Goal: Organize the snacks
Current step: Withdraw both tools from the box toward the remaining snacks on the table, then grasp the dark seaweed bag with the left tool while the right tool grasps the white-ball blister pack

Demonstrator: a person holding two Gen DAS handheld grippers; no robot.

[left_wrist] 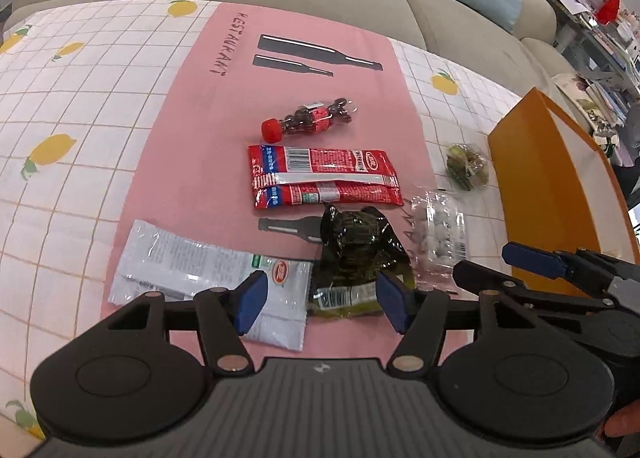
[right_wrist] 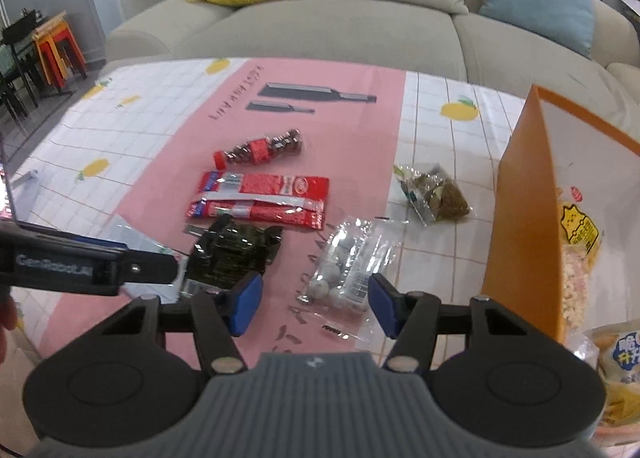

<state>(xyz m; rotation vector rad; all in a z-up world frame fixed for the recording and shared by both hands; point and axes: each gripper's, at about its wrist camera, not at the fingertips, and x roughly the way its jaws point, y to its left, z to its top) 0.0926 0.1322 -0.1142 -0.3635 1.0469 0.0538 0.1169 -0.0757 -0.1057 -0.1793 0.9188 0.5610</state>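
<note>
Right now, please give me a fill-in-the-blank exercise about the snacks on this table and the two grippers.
1. The small bottle of dark candies lies on its side and has a ____ cap.
2. The long red packet lies on the ____ runner printed with bottles.
3. The box at the table's right edge is ____ outside.
4. The clear bag of pale round candies lies in front of the ____ gripper, whose jaws stand apart and empty.

Missing words: red; pink; orange; right
</note>
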